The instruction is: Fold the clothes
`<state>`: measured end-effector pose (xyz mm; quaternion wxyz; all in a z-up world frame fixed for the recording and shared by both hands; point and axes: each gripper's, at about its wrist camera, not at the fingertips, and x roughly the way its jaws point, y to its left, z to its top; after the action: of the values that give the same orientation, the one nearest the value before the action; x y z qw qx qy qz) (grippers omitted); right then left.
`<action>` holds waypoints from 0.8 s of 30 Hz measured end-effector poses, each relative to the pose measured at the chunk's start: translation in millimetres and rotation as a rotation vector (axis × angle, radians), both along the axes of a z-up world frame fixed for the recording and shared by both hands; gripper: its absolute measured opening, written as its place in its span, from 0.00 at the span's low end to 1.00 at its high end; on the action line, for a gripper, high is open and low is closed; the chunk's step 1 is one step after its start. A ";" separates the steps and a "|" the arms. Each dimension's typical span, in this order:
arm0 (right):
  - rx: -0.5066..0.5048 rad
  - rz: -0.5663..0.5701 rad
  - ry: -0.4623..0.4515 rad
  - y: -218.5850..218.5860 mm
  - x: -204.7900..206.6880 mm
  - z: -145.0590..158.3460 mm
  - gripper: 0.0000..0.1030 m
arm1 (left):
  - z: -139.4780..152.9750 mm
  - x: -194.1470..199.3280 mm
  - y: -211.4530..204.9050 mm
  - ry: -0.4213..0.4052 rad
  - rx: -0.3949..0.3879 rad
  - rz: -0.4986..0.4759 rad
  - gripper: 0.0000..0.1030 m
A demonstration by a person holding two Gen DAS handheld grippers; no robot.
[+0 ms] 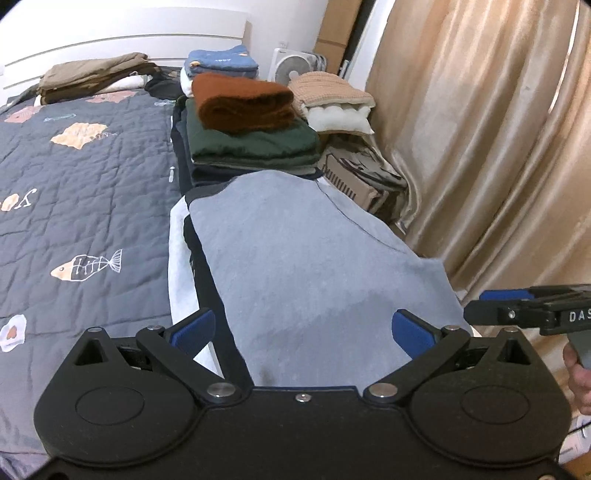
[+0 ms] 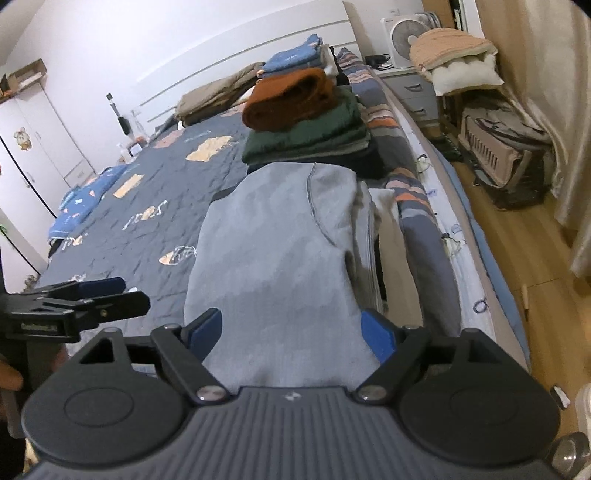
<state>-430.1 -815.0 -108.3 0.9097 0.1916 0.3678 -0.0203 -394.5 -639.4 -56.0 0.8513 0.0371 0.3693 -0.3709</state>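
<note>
A light blue-grey garment [image 1: 306, 258] [image 2: 280, 251] lies folded lengthways along the bed's right edge, on top of dark and white clothing. My left gripper [image 1: 303, 328] hovers over its near end, open, with nothing between the blue pads. My right gripper [image 2: 291, 330] is also open over the near end, empty. Each gripper shows in the other's view: the right gripper [image 1: 487, 306] at the garment's right side, the left gripper [image 2: 110, 295] over the quilt to the left. Beyond the garment, a rust-brown sweater [image 1: 240, 103] [image 2: 291, 96] tops a green folded garment [image 1: 251, 144] [image 2: 306, 136].
The dark fish-pattern quilt [image 1: 74, 184] covers the bed. Brown folded clothes [image 1: 92, 74] and a blue folded pile [image 1: 221, 62] lie by the headboard. A blue garment [image 2: 81, 206] lies at the far left. A curtain [image 1: 480, 129], pet carrier [image 2: 498, 155], fan [image 2: 406, 33] and wood floor [image 2: 517, 258] are right.
</note>
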 end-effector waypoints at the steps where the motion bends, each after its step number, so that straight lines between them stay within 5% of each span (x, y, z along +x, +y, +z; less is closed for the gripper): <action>1: -0.012 -0.001 0.003 3.6 -2.1 1.8 0.80 | 1.3 -3.3 1.3 -0.010 0.014 0.000 1.00; 24: -0.149 0.062 0.098 61.6 -29.2 37.2 0.80 | 24.3 -60.8 36.1 0.010 0.156 -0.003 1.00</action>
<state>-459.3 -753.4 -71.1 0.9025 0.1108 0.4152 -0.0287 -455.3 -603.3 -31.8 0.8433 0.1021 0.4015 -0.3425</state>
